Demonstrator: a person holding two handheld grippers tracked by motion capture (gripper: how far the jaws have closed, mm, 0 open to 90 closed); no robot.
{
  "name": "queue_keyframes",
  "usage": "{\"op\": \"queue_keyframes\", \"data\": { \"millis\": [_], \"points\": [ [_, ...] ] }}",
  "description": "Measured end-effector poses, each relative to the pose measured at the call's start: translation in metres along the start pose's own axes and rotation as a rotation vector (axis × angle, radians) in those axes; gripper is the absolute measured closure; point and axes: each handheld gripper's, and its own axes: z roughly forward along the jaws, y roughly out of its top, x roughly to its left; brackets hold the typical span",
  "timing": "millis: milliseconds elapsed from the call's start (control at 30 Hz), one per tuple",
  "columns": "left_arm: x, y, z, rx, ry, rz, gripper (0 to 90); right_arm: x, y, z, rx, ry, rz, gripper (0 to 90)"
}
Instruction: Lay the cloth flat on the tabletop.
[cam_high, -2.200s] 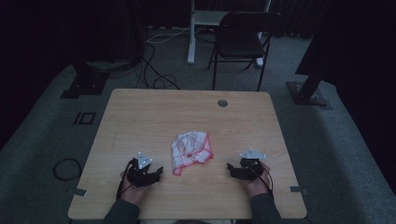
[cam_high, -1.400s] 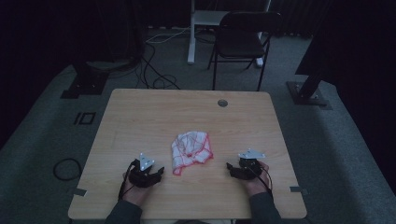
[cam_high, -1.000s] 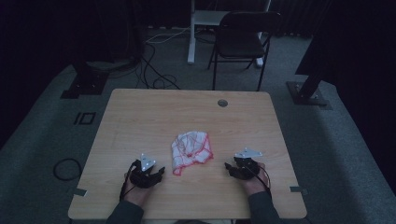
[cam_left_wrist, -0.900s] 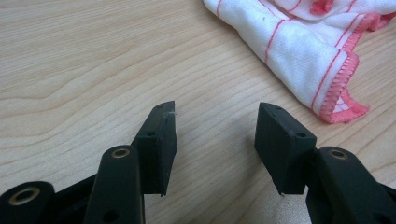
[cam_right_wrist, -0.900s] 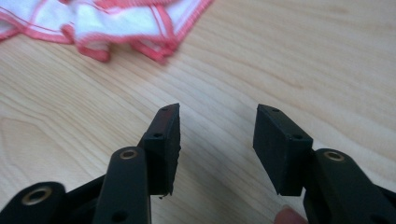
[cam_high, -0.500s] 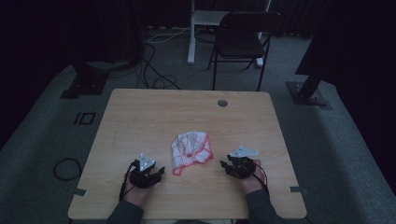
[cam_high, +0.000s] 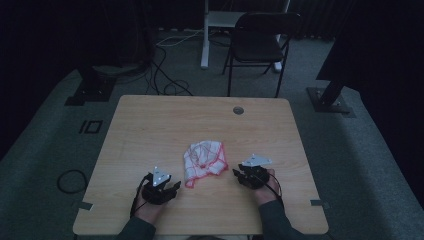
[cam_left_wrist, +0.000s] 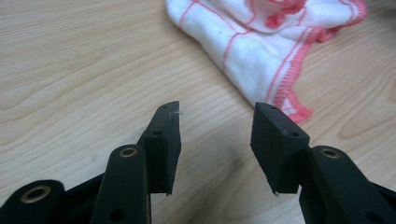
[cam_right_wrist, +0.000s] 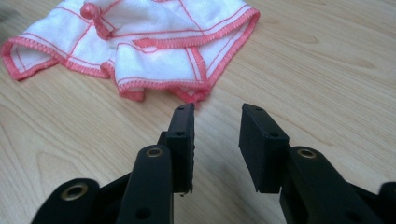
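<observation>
A crumpled white cloth with red stitched edges (cam_high: 204, 159) lies on the wooden table (cam_high: 150, 130), near the front middle. My left gripper (cam_high: 171, 185) rests on the table just left of the cloth's near corner. Its jaws have just been closing a little and stand open, with nothing between them (cam_left_wrist: 217, 116); the cloth's red hem (cam_left_wrist: 289, 95) lies just beyond the right fingertip. My right gripper (cam_high: 238, 174) sits close to the cloth's right side. Its jaws have just been closing with only bare wood between them (cam_right_wrist: 217, 116), a short way from the cloth's edge (cam_right_wrist: 187, 93).
A round cable hole (cam_high: 238, 110) sits near the table's far edge. Beyond the table stand a dark folding chair (cam_high: 260, 45) and a white desk leg (cam_high: 204, 35). Cables (cam_high: 170, 75) and stand bases (cam_high: 330, 100) lie on the dim floor.
The right gripper has slid left toward the cloth and its jaws have narrowed. The left gripper has stayed almost still. The cloth has not moved.
</observation>
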Motion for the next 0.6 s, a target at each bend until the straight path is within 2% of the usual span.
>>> {"op": "queue_keyframes", "data": {
  "millis": [267, 467, 600],
  "points": [
    [-0.011, 0.001, 0.004, 0.006, -0.030, 0.023, 52.4, 0.002, 0.004, 0.006, -0.011, 0.000, 0.013, 68.6],
    [-0.016, 0.002, 0.009, 0.016, -0.057, 0.014, 51.8, 0.003, 0.010, 0.009, -0.022, -0.002, 0.015, 68.9],
    [-0.020, 0.003, 0.013, 0.027, -0.060, 0.025, 51.8, 0.004, 0.016, 0.012, -0.026, -0.003, 0.015, 69.4]
  ]
}}
